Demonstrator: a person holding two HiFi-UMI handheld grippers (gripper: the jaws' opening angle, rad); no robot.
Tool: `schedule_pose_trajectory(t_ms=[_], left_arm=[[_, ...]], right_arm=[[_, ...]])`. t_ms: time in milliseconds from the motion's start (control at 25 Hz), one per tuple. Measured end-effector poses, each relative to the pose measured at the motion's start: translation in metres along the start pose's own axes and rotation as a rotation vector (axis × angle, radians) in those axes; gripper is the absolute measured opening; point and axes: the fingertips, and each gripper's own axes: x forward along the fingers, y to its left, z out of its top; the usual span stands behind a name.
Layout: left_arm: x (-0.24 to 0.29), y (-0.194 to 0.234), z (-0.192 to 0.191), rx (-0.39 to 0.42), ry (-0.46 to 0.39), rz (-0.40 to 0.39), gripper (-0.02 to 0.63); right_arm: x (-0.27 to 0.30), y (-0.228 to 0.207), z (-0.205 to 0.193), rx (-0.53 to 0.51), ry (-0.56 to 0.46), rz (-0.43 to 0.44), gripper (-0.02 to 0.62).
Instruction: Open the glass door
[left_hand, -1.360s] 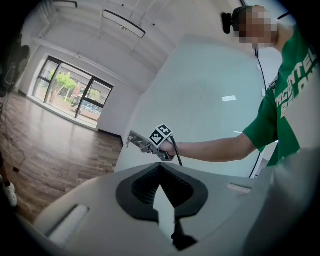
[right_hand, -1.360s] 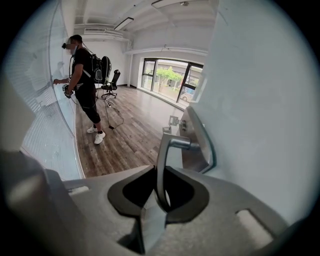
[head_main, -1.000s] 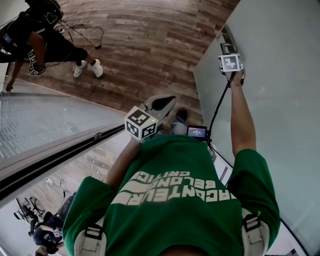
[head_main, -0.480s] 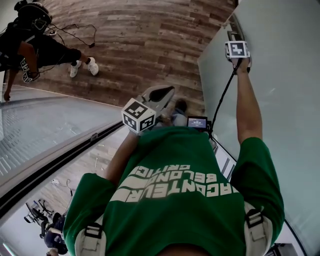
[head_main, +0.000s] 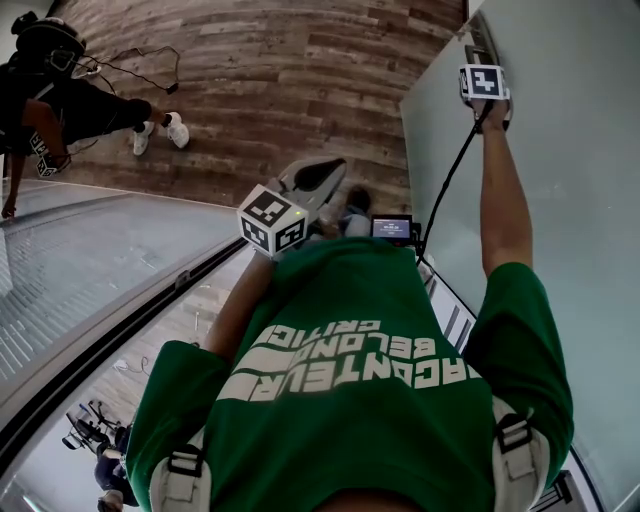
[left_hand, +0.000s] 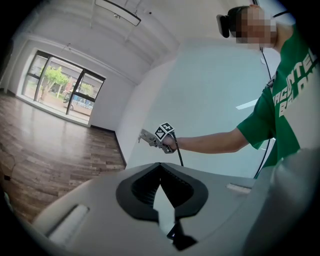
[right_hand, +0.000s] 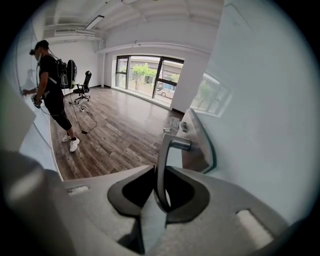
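The glass door (head_main: 560, 220) runs up the right side of the head view, with its metal handle (right_hand: 169, 144) near the door's far edge. The right gripper (right_hand: 159, 175) is clamped on that lever, jaws partway closed. The left gripper (left_hand: 160, 167) is closed and empty, held away from the door.

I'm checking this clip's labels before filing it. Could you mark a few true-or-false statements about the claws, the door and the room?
1. The right claw grips the door handle. True.
2. The left claw also grips the handle. False: it is shut on nothing, away from the glass door.
3. Another person stands on the wood floor. True.
4. The floor is carpeted. False: it is wood planks.
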Motion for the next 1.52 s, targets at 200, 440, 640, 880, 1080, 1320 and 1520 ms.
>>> schedule_pose_trajectory(t_ms=[200,440,640,880,1080,1320,1520], left_arm=[[0.020,-0.002,0.005,0.007,0.015,-0.020,0.017],[0.040,-0.003,0.006,0.021,0.032,-0.048,0.017],[0.056,-0.006,0.006,0.028,0.046,-0.060,0.017],[0.072,-0.012,0.012,0.036,0.054,-0.071,0.017],[0.082,-0.014,0.014,0.039,0.061,-0.075,0.017],[0.086,-0.015,0.011,0.044,0.061,-0.078,0.017],[0.087,-0.015,0.012,0.041,0.062,-0.074,0.017]], right_arm=[[0.005,-0.019,-0.003,0.020,-0.005,-0.006,0.060],[0.011,-0.038,-0.010,0.044,-0.002,-0.034,0.060],[0.015,-0.059,-0.016,0.054,0.014,-0.070,0.060],[0.016,-0.084,-0.017,0.067,0.012,-0.106,0.060],[0.018,-0.100,-0.020,0.077,0.019,-0.125,0.061],[0.021,-0.112,-0.028,0.094,0.015,-0.141,0.061],[0.023,-0.124,-0.032,0.111,0.018,-0.148,0.061]])
